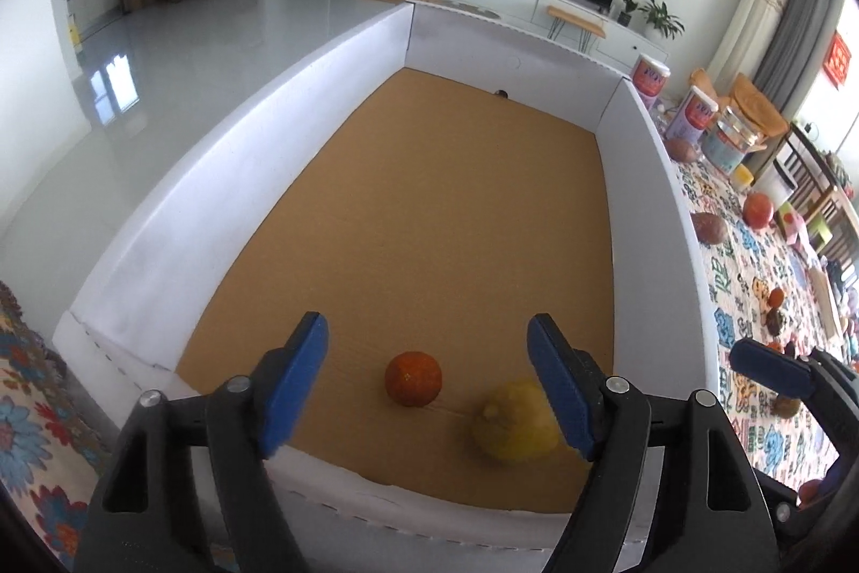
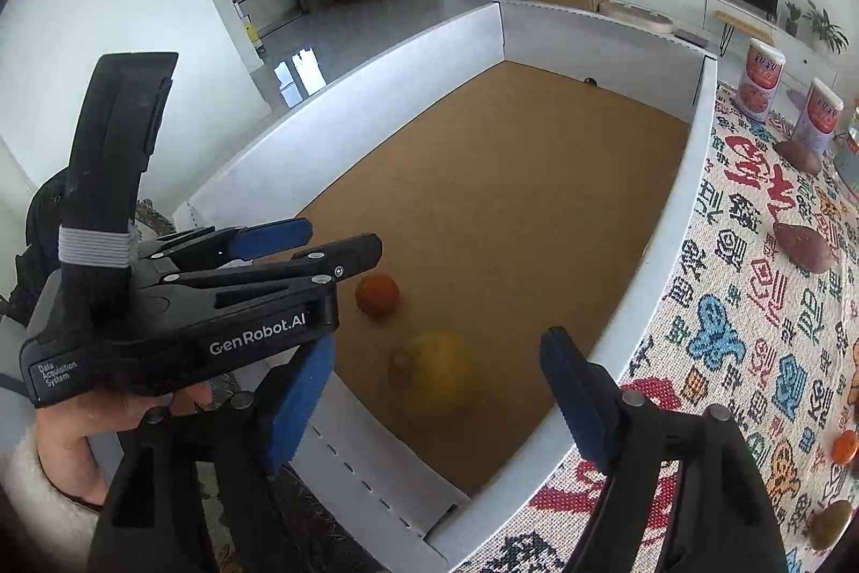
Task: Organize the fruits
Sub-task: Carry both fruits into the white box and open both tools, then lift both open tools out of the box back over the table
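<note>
2 fruits are seen in the white-walled box, near its front edge, with both grippers held open above it.

The left gripper is spread wide over the front edge, nothing gripped; the orange lies on the brown floor between its fingers, untouched. The blurred yellow fruit lies just right of it, toward the front-right corner. The right gripper is likewise wide and empty, the yellow fruit seen below its gap.
</note>
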The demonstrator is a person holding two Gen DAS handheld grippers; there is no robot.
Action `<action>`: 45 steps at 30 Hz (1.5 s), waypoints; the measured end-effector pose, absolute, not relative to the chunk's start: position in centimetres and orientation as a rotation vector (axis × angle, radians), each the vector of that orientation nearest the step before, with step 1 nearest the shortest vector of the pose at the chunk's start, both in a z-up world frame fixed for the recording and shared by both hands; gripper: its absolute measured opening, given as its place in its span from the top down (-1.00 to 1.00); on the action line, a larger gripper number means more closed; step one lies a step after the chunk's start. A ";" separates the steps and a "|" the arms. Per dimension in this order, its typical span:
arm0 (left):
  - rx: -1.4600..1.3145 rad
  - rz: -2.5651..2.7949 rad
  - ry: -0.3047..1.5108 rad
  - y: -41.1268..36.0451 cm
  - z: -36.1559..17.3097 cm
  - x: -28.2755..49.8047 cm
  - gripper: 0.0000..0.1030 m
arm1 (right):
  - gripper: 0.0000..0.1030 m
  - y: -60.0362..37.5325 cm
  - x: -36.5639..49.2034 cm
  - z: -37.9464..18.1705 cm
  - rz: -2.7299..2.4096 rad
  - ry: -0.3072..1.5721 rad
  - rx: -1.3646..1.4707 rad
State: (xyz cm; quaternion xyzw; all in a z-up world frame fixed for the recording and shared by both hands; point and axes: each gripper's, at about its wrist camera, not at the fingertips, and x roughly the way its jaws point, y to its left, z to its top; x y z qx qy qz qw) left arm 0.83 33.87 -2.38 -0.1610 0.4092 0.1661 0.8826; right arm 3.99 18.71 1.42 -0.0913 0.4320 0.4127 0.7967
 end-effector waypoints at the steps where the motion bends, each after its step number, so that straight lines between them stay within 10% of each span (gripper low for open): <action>1: -0.317 0.350 0.835 33.3 -1.9 0.9 -0.53 | -0.58 17.5 3.9 2.0 0.867 0.897 -0.185; 33: 0.157 0.229 0.868 15.4 -2.7 3.9 -0.64 | -0.86 -19.8 -0.4 -1.6 0.179 0.707 0.073; 45: 0.059 0.173 0.501 9.5 3.3 0.2 -0.74 | -1.00 -25.0 -0.2 -1.1 -0.114 0.706 -0.080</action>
